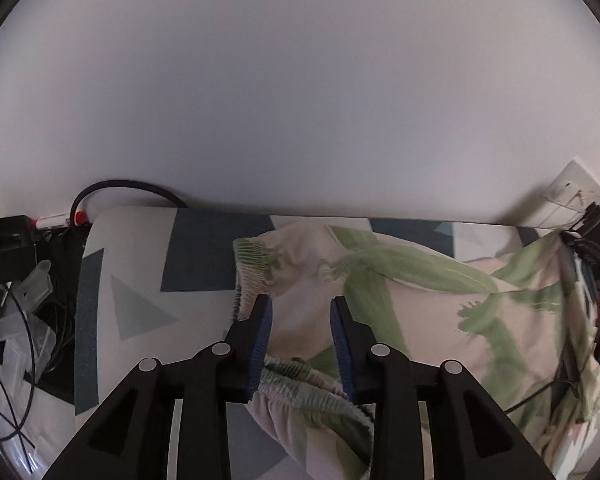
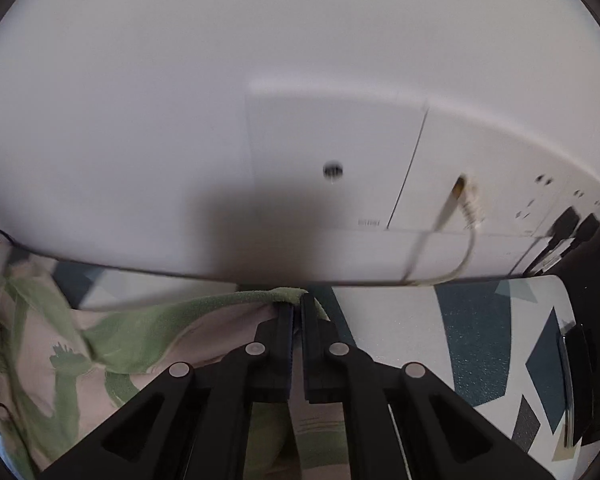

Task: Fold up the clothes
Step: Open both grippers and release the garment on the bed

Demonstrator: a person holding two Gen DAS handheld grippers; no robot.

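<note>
Patterned garment spread on geometric-print surface by wall. Left gripper parted, nothing pinched. Right gripper nearly pressed together on green edge. Risk: fold dragged askew if one corner released first.

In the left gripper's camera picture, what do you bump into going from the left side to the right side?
Black box → red-tipped marker → patterned table cover → green-and-cream garment → white wall plate.

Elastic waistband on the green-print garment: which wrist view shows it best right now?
Left wrist view: the elastic waistband shows its gathered edge beside the open left gripper. The right wrist view shows only printed cloth pinched in the right gripper, no waistband.
</note>
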